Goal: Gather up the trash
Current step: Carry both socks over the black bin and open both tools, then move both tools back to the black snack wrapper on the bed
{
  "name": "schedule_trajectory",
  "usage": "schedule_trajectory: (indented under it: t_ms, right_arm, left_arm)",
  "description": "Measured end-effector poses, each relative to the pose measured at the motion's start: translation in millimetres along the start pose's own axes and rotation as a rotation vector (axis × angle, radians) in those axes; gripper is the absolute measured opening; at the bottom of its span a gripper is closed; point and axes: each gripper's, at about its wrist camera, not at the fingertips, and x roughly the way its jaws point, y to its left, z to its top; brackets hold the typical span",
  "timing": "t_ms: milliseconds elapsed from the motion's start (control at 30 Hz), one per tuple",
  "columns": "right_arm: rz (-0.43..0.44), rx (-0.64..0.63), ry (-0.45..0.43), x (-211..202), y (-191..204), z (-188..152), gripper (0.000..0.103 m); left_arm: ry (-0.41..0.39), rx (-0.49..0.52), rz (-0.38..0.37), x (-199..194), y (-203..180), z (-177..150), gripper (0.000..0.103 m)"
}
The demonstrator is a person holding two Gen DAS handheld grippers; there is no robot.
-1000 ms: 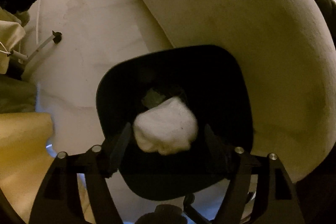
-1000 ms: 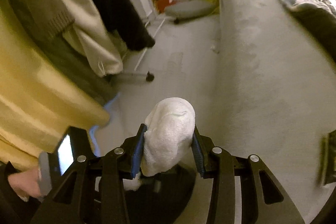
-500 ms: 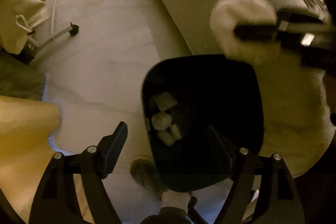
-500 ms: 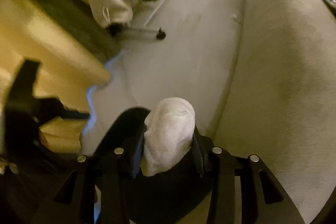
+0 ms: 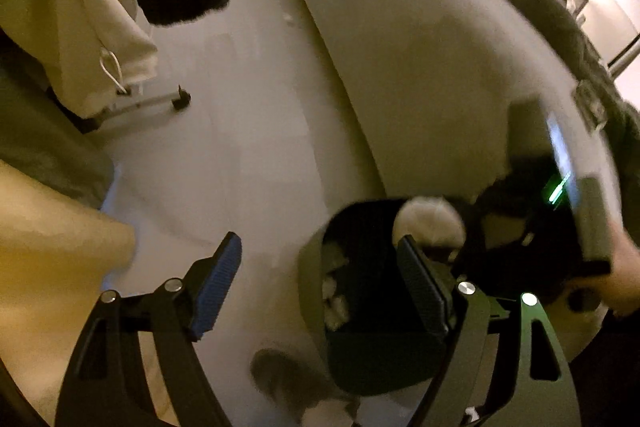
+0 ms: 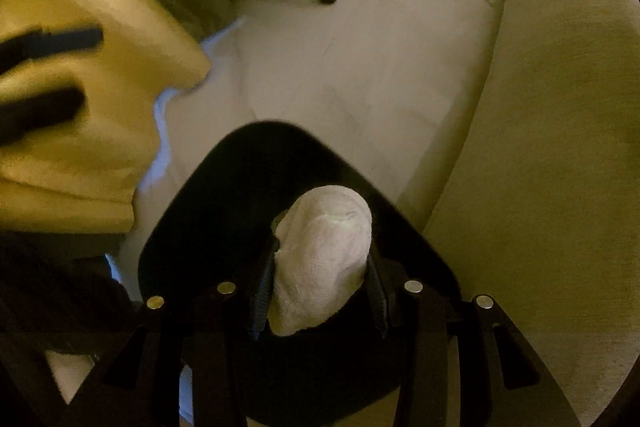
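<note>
**Paper wad held over the black bin**

The left gripper (image 5: 320, 283) has its jaws spread wide with nothing between them; its 2 blue-padded fingers (image 5: 218, 283) hang over the pale floor (image 5: 248, 147) and the left edge of the black trash bin (image 5: 384, 347). The right gripper (image 6: 320, 291) has its jaws clamped on a crumpled white paper wad (image 6: 324, 259), pinched from both sides.

In the left wrist view, going from the left: hanging clothes (image 5: 80, 7) — cream and black pieces — fill the upper left, with a wheeled rack leg (image 5: 180, 101) on the floor below them. The bin sits right of center, and a few small white scraps (image 5: 334, 291) lie inside against its left wall. Over the far rim of the bin the same wad (image 5: 428, 223) shows, blurred, with the right gripper's dark body behind it to the right. A beige sofa (image 5: 420, 67) rises behind the bin.

In the right wrist view, a yellow fabric (image 6: 80, 87) fills the left, the left gripper's 2 fingers showing as dark blurs across it. In the center the bin's opening (image 6: 224, 211) lies directly beneath the wad — the wad is above the opening, not yet inside. The sofa curves along the right.
</note>
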Motion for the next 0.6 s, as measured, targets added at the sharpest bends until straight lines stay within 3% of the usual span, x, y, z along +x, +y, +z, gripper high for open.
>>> schedule_trajectory:
  t_ms: [100,233,433,600]
  right_arm:
    - [-0.002,-0.025,0.03,6.3,4.3,-2.4,0.044]
    - [-0.012,-0.049,0.054,9.7,10.0,-11.7,0.045]
    - [-0.026,-0.081,0.053,6.6,22.3,-22.4,0.061]
    - [-0.025,-0.093,-0.012,-14.8,24.2,-24.5,0.071]
  left_arm:
    - [-0.084,-0.017,-0.007,-19.1,-1.0,6.7,0.082]
    - [-0.223,-0.019,0.072,-41.8,-2.9,22.6,0.082]
    - [-0.378,-0.053,0.07,-76.1,-12.8,38.6,0.085]
    - [-0.492,-0.038,0.079,-97.9,-32.3,48.2,0.089]
